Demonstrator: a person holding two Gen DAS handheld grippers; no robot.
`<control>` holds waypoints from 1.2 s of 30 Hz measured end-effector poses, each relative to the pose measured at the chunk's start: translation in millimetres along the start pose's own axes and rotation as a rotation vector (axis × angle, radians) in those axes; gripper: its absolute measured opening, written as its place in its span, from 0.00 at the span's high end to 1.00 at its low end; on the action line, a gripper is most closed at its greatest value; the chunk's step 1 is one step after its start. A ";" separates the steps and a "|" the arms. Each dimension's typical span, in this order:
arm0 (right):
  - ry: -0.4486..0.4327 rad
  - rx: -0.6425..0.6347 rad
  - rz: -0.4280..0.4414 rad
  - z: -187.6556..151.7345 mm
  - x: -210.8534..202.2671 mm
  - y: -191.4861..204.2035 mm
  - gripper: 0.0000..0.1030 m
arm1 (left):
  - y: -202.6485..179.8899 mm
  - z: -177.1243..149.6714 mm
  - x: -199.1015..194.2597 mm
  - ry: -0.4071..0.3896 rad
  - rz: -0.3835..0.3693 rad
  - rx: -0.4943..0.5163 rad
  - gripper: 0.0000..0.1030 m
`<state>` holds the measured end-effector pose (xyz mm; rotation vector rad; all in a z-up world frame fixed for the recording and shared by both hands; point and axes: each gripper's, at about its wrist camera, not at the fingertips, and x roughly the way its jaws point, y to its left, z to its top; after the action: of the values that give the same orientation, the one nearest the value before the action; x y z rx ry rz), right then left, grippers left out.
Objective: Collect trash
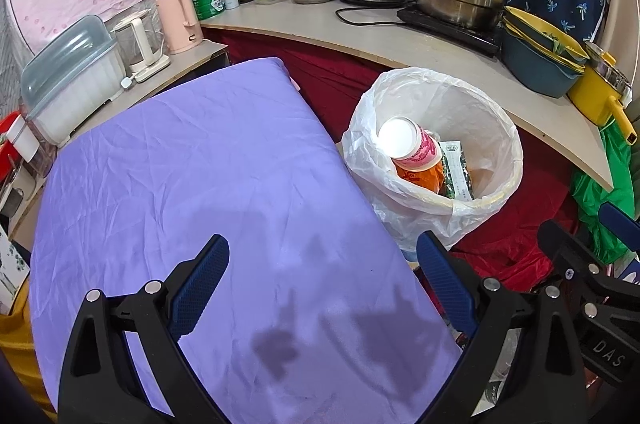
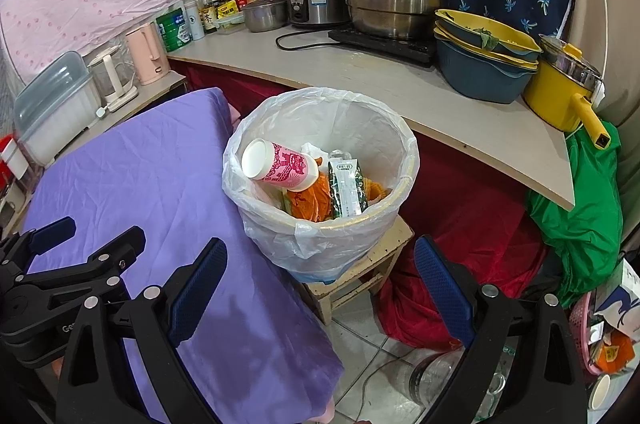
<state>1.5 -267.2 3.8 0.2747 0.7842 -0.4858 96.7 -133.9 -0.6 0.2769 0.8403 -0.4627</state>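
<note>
One lined trash bin (image 2: 320,224), frame centre in the right wrist view, on one small wooden stool (image 2: 360,280). Inside: one pink-printed paper cup (image 2: 276,166), one green-white packet (image 2: 347,190), orange wrapper (image 2: 310,202). Left gripper (image 1: 322,288) and right gripper (image 2: 320,292) both spread apart, empty. One purple-covered table (image 1: 180,184) left of the bin.

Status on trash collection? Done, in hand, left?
Done: paper cup, green packet and orange wrapper lie in the lined bin. In hand: nothing; left gripper and right gripper are both open and empty. Left: the purple cloth shows no trash, so it looks about finished.
</note>
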 end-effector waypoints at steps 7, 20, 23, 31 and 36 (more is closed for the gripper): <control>0.000 0.000 -0.001 -0.7 0.3 0.2 0.12 | -0.2 -1.1 -0.7 -0.001 0.006 -0.002 0.12; -0.002 -0.001 0.001 -4.9 0.7 1.3 0.12 | -0.4 -2.8 -1.8 -0.005 0.008 0.002 0.12; -0.002 -0.001 -0.001 -5.7 0.6 1.4 0.12 | -0.4 -3.0 -1.8 -0.005 0.007 0.001 0.12; -0.002 -0.001 0.001 -6.1 0.5 1.5 0.12 | -3.2 -6.2 -4.9 -0.009 0.008 0.011 0.12; -0.003 -0.002 0.002 -6.2 0.6 0.9 0.12 | -3.9 -6.8 -5.5 -0.009 0.008 0.013 0.12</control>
<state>-1.4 -264.1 -0.8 0.2732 0.7810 -0.4838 87.3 -132.9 -0.9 0.2899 0.8276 -0.4617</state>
